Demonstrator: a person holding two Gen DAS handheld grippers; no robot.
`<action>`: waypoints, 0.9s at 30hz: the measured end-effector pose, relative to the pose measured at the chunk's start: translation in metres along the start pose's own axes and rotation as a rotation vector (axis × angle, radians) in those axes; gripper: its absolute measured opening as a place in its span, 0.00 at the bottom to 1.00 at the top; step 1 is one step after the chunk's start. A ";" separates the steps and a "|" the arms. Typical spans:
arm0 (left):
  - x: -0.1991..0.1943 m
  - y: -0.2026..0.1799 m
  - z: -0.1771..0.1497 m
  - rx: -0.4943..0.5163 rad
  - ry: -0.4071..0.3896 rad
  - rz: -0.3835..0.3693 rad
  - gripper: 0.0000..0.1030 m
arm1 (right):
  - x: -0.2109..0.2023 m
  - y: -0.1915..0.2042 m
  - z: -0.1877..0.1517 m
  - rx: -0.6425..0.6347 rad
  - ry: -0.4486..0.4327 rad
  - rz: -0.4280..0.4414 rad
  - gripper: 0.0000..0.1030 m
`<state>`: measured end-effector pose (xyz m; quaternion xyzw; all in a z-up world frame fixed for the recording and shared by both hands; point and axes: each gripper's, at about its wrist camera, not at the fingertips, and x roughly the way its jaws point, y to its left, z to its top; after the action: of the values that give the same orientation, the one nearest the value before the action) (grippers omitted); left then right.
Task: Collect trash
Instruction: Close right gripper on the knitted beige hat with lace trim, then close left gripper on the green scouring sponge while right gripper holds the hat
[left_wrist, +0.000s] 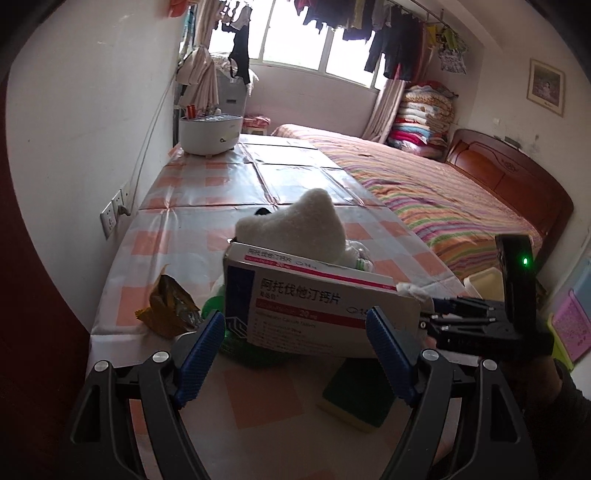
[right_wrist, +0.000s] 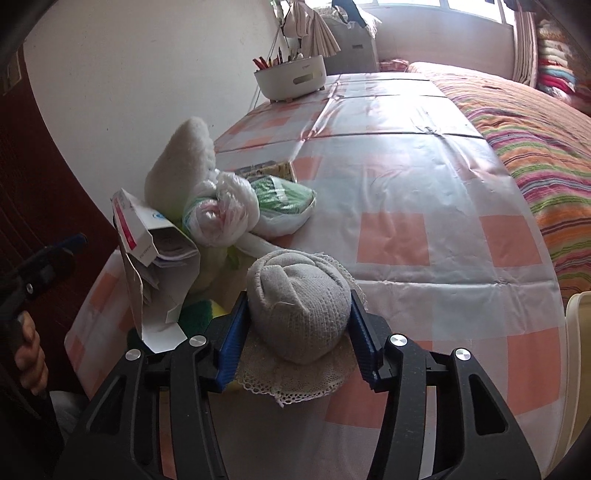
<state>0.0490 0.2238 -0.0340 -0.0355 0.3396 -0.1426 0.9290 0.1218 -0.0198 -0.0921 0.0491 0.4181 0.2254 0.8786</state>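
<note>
In the right wrist view my right gripper (right_wrist: 297, 314) is shut on a grey rolled sock with a lace edge (right_wrist: 299, 306), which rests on the checked tablecloth (right_wrist: 406, 192); both blue pads touch its sides. My left gripper (left_wrist: 295, 321) is open, and a white, blue and pink medicine box (left_wrist: 314, 306) stands tilted just beyond its fingertips. The same box (right_wrist: 147, 229) has its end flap open. Behind it lie a white fluffy piece (left_wrist: 295, 225), a knotted plastic bag (right_wrist: 221, 218) and a green and white packet (right_wrist: 284, 199). A crumpled brown-yellow wrapper (left_wrist: 166, 306) lies left of the box.
A green and yellow sponge (left_wrist: 354, 395) lies near the table's front edge. At the far end stands a white pot with pens (left_wrist: 210, 134). The striped bed (left_wrist: 443, 192) runs along the table's right side. A cream bin (right_wrist: 578, 350) is at the right edge. A wall is on the left.
</note>
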 end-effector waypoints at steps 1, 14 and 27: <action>0.003 -0.004 -0.001 0.014 0.010 -0.005 0.74 | -0.004 -0.003 0.001 0.010 -0.016 0.004 0.48; 0.037 -0.012 -0.020 -0.318 0.230 -0.431 0.74 | -0.029 -0.007 -0.001 0.035 -0.066 0.044 0.49; 0.043 0.010 -0.025 -0.490 0.235 -0.405 0.74 | -0.038 -0.011 -0.001 0.045 -0.080 0.056 0.49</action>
<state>0.0664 0.2219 -0.0815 -0.3074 0.4548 -0.2414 0.8002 0.1041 -0.0466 -0.0691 0.0896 0.3860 0.2381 0.8867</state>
